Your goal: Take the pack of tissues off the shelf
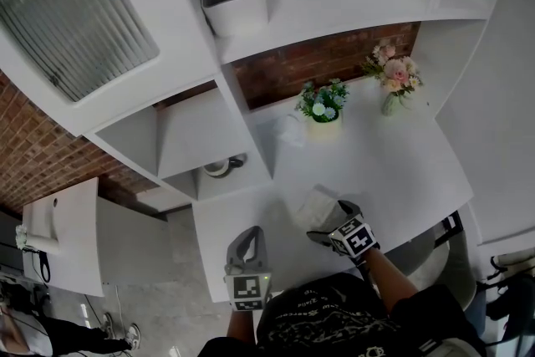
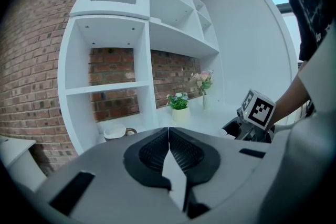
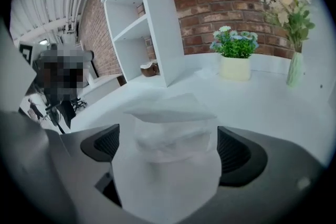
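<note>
The pack of tissues (image 3: 167,165) is already off the shelf (image 1: 194,134) and sits on the bench (image 1: 393,171), between the right gripper's (image 3: 168,147) widely spread jaws, which seem clear of it. The left gripper (image 2: 169,150) is clenched, empty. Little appears left.

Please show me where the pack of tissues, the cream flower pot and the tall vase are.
pack of tissues (image 3: 167,165): right gripper view, middle of its wrapper.
cream flower pot (image 3: 235,68): right gripper view, front of the pot.
tall vase (image 3: 295,71): right gripper view, its body below the stems.
</note>
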Tool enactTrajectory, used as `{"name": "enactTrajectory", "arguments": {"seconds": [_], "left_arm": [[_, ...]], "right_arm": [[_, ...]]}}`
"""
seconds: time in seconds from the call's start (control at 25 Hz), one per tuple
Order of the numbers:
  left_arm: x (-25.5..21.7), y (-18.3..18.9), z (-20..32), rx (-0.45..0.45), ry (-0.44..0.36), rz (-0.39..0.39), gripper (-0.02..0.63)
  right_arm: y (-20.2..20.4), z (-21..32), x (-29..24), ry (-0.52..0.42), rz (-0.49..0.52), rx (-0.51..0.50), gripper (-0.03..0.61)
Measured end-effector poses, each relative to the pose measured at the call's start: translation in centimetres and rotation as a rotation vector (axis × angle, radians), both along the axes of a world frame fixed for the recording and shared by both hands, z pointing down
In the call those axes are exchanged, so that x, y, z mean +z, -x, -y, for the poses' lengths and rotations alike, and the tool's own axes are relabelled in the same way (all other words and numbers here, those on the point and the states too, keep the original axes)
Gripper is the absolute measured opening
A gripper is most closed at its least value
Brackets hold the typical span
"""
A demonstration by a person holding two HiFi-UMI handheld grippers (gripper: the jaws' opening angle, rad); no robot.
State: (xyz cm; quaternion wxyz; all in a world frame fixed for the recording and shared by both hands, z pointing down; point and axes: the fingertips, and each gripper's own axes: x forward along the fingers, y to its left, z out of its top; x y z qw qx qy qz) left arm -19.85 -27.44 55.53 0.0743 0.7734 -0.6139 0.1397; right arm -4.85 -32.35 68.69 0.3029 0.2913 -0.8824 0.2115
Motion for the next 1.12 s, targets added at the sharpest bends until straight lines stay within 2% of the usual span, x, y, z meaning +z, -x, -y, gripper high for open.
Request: {"name": "enactTrajectory", "arguments": {"seconds": [0.08, 0.32, 0.64, 0.8, 0.92, 1.0, 1.12], "left_arm": [[0.2, -0.3, -0.1, 0.009, 0.000, -0.001, 0.009], [-0.4, -0.6, -0.3, 0.010, -0.023, -0.019, 0.009], [-2.7, -1.2, -0.8, 0.016, -0.074, -0.046, 0.009], [-3.7, -1.3, -1.3, 0.040, -0.088, -0.018, 0.009], [-4.5, -1.5, -1.6, 0.046, -0.115, -0.025, 0.009], [-5.3, -1.5, -1.9, 0.051, -0.137, -0.026, 0.009], [-6.5, -1.8, -1.9, 0.071, -0.160, -0.016, 0.009]], "right_arm": [[0.0, 0.0, -1.0, -0.006, 0.018, -0.006, 0.576], [-0.6, -0.1, -5.8, -0.077, 0.080, 0.002, 0.578], [-2.2, -0.2, -12.5, -0.271, 0.093, 0.001, 0.575], [-2.9, 0.0, -15.6, -0.368, 0.111, 0.071, 0.571], [-3.2, -0.1, -17.1, -0.392, 0.137, 0.109, 0.563], [-3.3, -0.6, -17.7, -0.411, 0.129, 0.111, 0.535], [-3.6, -1.2, -18.3, -0.446, 0.107, 0.119, 0.429]]}}
